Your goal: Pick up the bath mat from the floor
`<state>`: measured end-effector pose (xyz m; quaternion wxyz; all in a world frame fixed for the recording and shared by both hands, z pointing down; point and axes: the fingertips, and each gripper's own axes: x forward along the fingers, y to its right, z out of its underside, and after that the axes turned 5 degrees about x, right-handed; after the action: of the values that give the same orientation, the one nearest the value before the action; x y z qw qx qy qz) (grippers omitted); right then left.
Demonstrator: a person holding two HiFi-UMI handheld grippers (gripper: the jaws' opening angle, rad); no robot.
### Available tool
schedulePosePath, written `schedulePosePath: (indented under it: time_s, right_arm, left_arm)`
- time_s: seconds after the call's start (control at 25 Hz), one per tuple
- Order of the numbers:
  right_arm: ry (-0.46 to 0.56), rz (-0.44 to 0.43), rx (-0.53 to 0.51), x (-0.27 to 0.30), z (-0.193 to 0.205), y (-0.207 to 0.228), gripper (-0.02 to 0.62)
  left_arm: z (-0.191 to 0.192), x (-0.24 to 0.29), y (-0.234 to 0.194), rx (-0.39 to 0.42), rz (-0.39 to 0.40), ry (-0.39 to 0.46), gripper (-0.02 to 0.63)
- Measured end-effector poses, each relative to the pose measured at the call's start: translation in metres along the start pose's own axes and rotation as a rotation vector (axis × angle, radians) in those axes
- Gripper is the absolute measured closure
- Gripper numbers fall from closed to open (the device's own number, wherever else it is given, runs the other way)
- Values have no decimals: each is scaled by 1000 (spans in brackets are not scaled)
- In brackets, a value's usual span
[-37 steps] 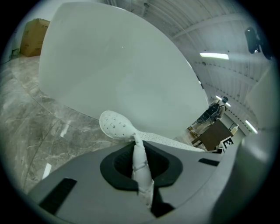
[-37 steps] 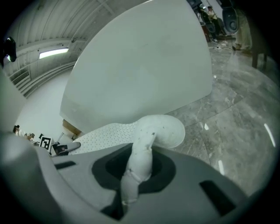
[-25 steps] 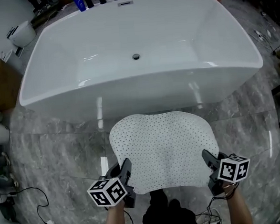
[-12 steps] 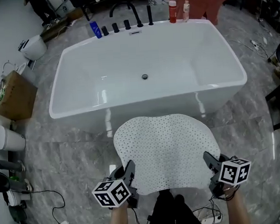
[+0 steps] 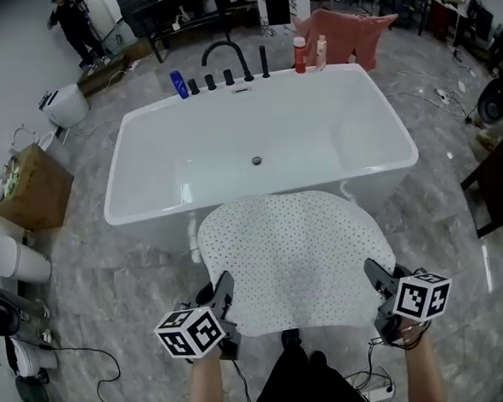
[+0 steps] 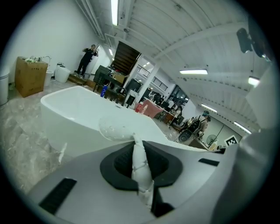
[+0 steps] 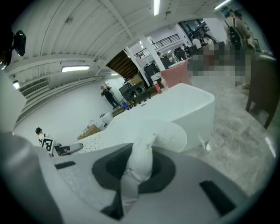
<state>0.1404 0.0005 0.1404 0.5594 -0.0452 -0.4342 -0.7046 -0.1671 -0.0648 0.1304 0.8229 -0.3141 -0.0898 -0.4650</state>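
The left gripper [image 5: 225,284] and the right gripper [image 5: 372,272] are each clamped on a near corner of the bath mat [image 5: 294,257]; each gripper view shows a white fold pinched tight between closed jaws. The bathtub [image 5: 298,124] has shrunk and slid away in the head view over the last second, and more of the room shows around it, so the person appears to be standing up. The mat has come up with both grippers: it spreads between them, and its far edge now overlaps the tub's near rim instead of lying short of it on the grey floor [image 5: 112,291]. The pick-up looks nearly done, though whether the far edge has cleared the floor cannot be told
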Motion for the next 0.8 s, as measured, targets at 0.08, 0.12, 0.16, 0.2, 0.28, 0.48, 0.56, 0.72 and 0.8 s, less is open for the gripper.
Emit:
schedulePosePath:
  time_s: [0.08, 0.12, 0.16, 0.2, 0.28, 0.48, 0.56, 0.72, 0.8]
  right_arm:
    - [20, -6, -13, -11, -11, -9, 566]
    - [30, -8, -21, -17, -15, -13, 568]
    - [40, -10, -30, -22, -19, -16, 568]
    - [48, -12, -38, -26, -22, -18, 568]
    - [60, -11, -51, -32, -26, -21, 568]
    - [91, -14, -68, -42, -38, -31, 568]
    - [102, -20, -74, -45, -42, -35, 568]
    - [118, -23, -84, -48, -49, -39, 568]
    - [125, -23, -89, -50, -53, -40, 568]
  left_arm:
    - [-15, -4, 9, 17, 8, 20, 584]
    - [-21, -7, 13, 26, 9, 29, 584]
    - [-26, -9, 17, 35, 10, 36, 584]
    - [-29, -10, 21, 44, 10, 43, 584]
    - [-34, -12, 29, 59, 12, 52, 584]
    - [-49, -19, 42, 74, 25, 82, 584]
    - [-55, -22, 44, 73, 27, 95, 584]
    - [-65, -27, 47, 78, 28, 116, 584]
    - [-69, -28, 50, 84, 30, 125, 584]
